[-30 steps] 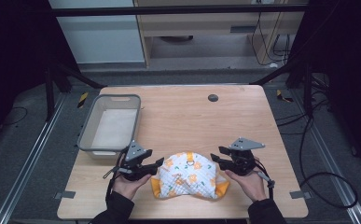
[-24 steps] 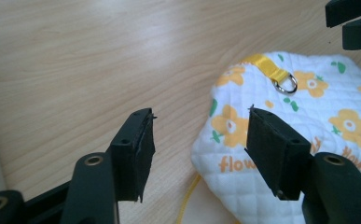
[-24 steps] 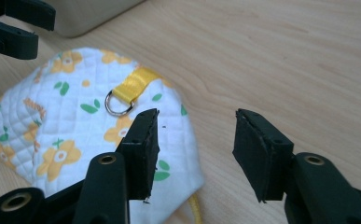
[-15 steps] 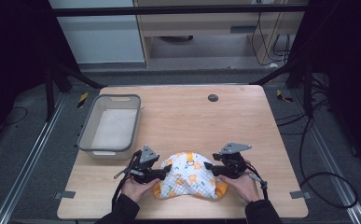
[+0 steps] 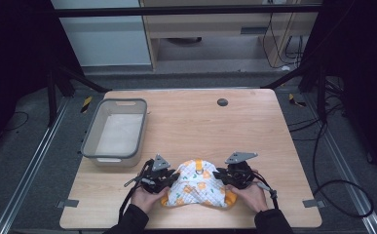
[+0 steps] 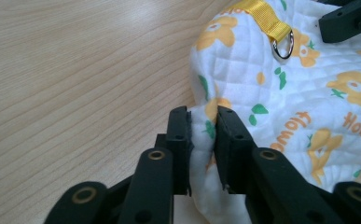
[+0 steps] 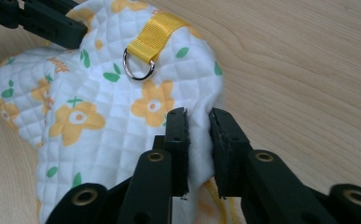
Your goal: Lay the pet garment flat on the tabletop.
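High view: a quilted cloth (image 5: 196,189), white w/ orange flowers and green leaves, lies bunched near the front edge of the wooden table (image 5: 254,126), about mid-width. The left gripper (image 5: 172,178) sits at the cloth's left edge and the right gripper (image 5: 218,175) at its right edge, so the cloth lies between the two tools. A person's hands come in from the bottom, one behind each gripper. A grey bin (image 5: 114,130) stands to the left, further back, apart from the cloth. A small dark round spot (image 5: 222,102) shows on the tabletop toward the far side.

Left gripper view: the left gripper (image 6: 202,128) has its jaws nearly together, clamped on a fold of the cloth's (image 6: 304,93) edge; the white fabric is pinched up between the pads. The rest of the cloth spreads to the right on the table. A yellow strap (image 6: 262,14) w/ a metal ring (image 6: 284,45) lies on top of the cloth, further off. A jaw of the other gripper shows at top right, on the cloth.

Right gripper view: the right gripper (image 7: 197,126) is likewise closed on a fold at the cloth's (image 7: 85,116) edge, fabric squeezed between the jaws. The cloth spreads left; strap (image 7: 156,30) and ring (image 7: 138,65) lie just beyond the jaw tips. The other gripper's jaw shows at top left, on the cloth.
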